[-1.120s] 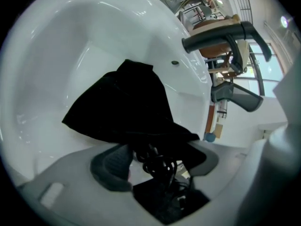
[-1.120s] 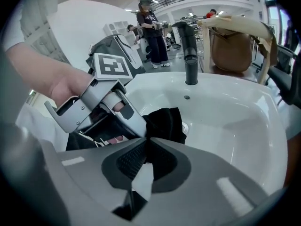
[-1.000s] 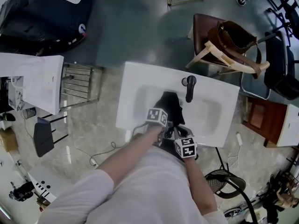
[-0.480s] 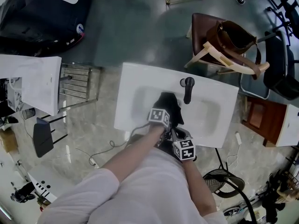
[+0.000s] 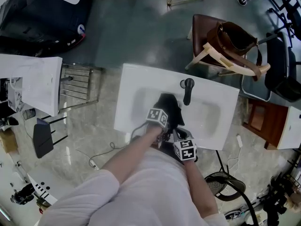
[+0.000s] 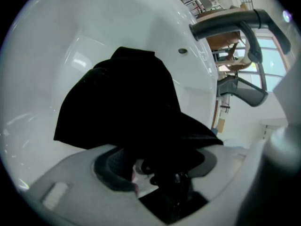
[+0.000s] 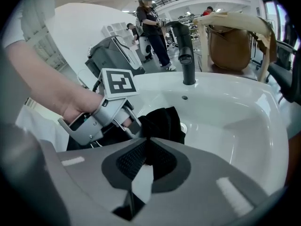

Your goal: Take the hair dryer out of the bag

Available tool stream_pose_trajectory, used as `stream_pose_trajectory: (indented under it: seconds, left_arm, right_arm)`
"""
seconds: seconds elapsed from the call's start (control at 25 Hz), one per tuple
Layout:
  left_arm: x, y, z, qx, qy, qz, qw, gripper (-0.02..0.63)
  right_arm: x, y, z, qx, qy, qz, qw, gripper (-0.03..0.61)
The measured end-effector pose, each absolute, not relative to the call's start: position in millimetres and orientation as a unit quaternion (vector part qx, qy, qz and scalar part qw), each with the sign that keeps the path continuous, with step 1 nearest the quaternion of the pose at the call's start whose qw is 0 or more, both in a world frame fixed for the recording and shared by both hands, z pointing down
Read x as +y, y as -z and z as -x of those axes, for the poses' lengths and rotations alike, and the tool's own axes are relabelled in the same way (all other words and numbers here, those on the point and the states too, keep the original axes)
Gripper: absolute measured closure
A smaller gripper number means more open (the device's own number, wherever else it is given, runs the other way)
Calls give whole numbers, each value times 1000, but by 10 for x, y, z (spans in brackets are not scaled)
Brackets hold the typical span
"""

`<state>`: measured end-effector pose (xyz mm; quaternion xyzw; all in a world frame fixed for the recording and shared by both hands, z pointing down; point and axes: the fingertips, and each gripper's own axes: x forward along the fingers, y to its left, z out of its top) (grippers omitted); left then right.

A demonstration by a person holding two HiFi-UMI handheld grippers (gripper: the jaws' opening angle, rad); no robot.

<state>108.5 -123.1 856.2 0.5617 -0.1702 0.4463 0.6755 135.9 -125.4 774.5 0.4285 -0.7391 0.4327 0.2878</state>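
**A:** White tabletop [image 5: 128, 91] with a basin [image 5: 207, 119] sunk into it is your whole work surface. The black bag [image 5: 170, 107] lies slumped in that basin, on the side nearest you.

**B:** You can't see the hair dryer in any view. I judge it to be inside the bag, since nothing of it shows outside the cloth.

**A:** Your left gripper [image 6: 157, 166] has its jaws closed on the bag's near edge. Black cloth fills the space between the pads and drapes over them.

**B:** Your right gripper [image 7: 146, 147] sits just beside it. Its jaws are drawn together at the tips, where they seem to pinch the same edge. That hold looks thinner, so trust it less.

**A:** The step in hand looks like opening the mouth: you have both jaws on the rim and nothing drawn out. You're early in the task.

**B:** Next, you need to pull the two holds apart to spread the mouth. Then free one gripper, probably the right, and reach in for the dryer while the left pins the bag.

**A:** Mind the cloth. It's soft and will likely bunch and ride up with whatever you lift. Something cord-like also shows between your left jaws, and I can't tell whether it's a drawstring or the dryer's cable.

**B:** Further out, the black faucet [image 5: 188, 89] stands at the basin's far rim, apart from the bag. A wooden chair [image 5: 225, 55] beyond the tabletop is well clear of you.
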Motion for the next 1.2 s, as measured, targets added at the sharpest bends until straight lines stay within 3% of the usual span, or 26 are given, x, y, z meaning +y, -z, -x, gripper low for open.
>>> stream_pose_trajectory:
  seconds: [0.76, 1.2]
  left_arm:
    - [-1260, -7676, -952, -107, -312, -592, 735, 344]
    - [-1046, -7185, -918, -75, -247, -601, 756, 344]
  right_arm:
    - [-1471, -7760, -1671, -751, -337, -441, 358, 555]
    - [-1508, -7604, -1641, -769, -293, -439, 360, 549]
